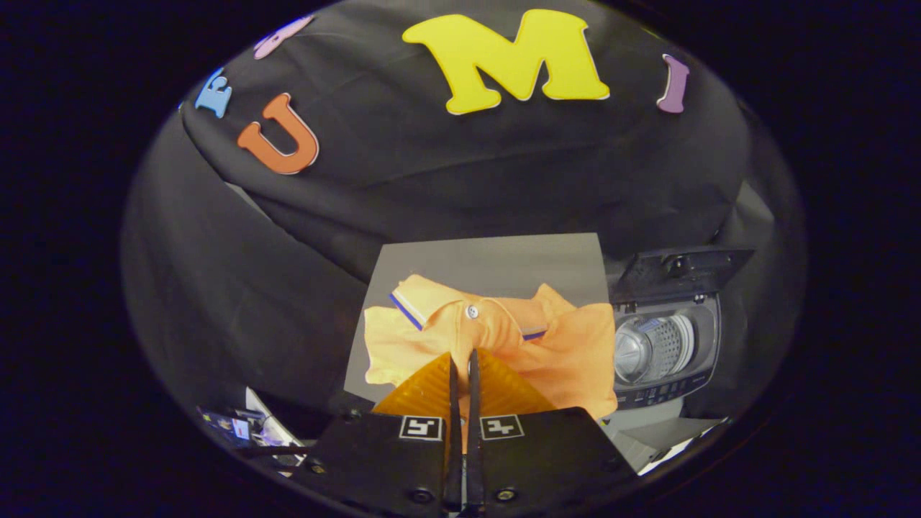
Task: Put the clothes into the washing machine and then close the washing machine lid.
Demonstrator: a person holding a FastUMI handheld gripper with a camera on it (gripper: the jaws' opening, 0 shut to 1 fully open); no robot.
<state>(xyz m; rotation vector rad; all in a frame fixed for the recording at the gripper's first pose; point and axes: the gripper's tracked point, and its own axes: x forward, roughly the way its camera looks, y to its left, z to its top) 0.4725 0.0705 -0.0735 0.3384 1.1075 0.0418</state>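
An orange polo shirt [561, 352] with a blue-and-white trimmed collar is bunched up over the grey table top [496, 262], just ahead of my fingers. My gripper [463, 354] is shut, its fingertips pressed together into the shirt's cloth below the collar button, and folds of the fabric run toward them. To the right of the shirt stands a small dark washing machine [665, 388]. Its lid [680, 270] is raised, and the metal drum [651, 349] shows inside. The shirt's right edge reaches the machine's left side.
Black cloth walls close in behind the table and on the left. A few small items lie low on the left beside my gripper body [237, 424]. A pale surface shows below the washing machine [647, 439].
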